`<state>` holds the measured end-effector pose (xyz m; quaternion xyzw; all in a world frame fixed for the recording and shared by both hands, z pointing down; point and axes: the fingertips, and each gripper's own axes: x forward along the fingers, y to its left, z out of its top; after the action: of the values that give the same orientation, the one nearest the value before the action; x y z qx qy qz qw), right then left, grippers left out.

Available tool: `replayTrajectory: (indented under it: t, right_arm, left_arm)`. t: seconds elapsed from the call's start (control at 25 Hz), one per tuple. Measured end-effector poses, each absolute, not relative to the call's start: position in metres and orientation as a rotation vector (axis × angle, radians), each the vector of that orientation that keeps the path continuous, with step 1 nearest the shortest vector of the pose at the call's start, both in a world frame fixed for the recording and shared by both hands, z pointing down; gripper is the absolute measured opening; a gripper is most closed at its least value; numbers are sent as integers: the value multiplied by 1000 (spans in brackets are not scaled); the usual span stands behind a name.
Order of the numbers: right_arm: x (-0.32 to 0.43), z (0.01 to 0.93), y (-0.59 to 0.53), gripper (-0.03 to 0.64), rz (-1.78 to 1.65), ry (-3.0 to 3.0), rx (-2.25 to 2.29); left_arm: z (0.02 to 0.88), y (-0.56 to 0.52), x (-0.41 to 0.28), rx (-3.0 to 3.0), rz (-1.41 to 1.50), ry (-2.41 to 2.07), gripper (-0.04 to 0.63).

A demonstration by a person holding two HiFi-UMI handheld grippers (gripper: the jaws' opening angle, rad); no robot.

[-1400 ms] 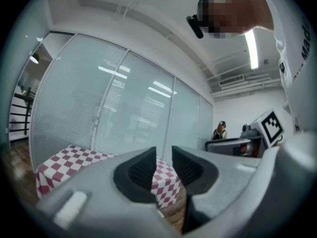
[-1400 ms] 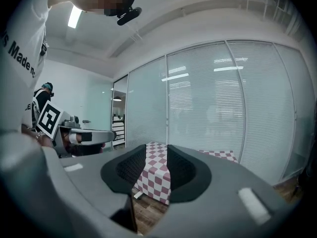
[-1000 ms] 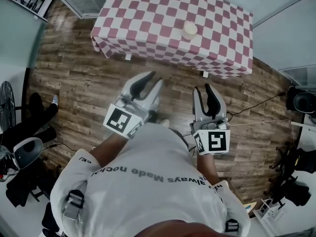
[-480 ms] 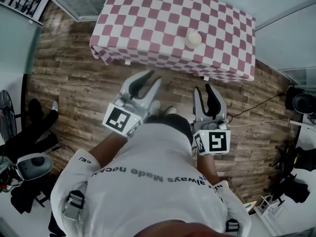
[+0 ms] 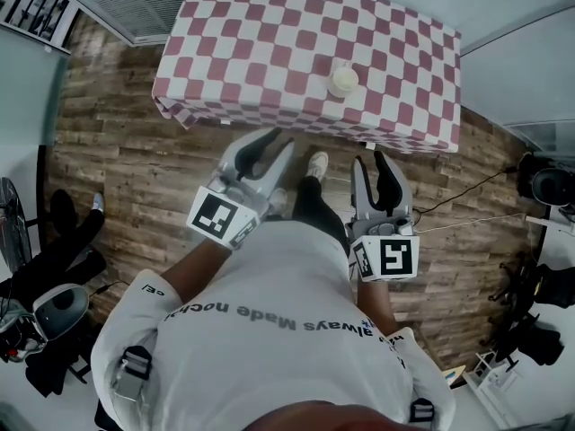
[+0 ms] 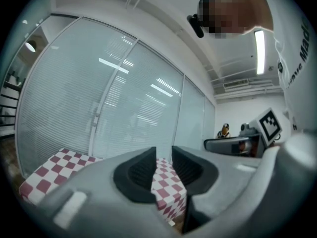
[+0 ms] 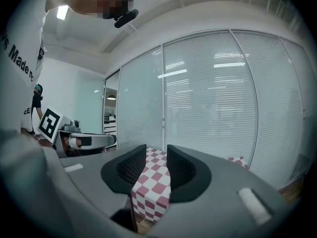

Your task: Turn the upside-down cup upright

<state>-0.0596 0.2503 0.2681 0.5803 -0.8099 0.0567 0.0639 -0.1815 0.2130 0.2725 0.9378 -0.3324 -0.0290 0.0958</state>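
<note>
cup (image 5: pixel 343 80) sitting upside-down on bench (image 5: pixel 252 34), upper middle | I am holding left hand-held gripper (image 5: pixel 275 144) and right hand-held gripper (image 5: pixel 370 159) pressed together, empty | cup seeming light, stiff; pinching its side wall looking best

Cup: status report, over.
Left claw and right claw shut, empty. Cup on checked table, untouched, ahead of both claws. Nothing seen blocking the approach.
</note>
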Motion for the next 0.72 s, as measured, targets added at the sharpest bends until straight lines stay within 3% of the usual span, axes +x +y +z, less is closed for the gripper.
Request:
replayTrajectory:
  t: [0.72]
  right_arm:
    - [91,266,91,136,181,-2497,1759]
  left_arm:
    - [267,52,-34,2795,-62,-1020,101]
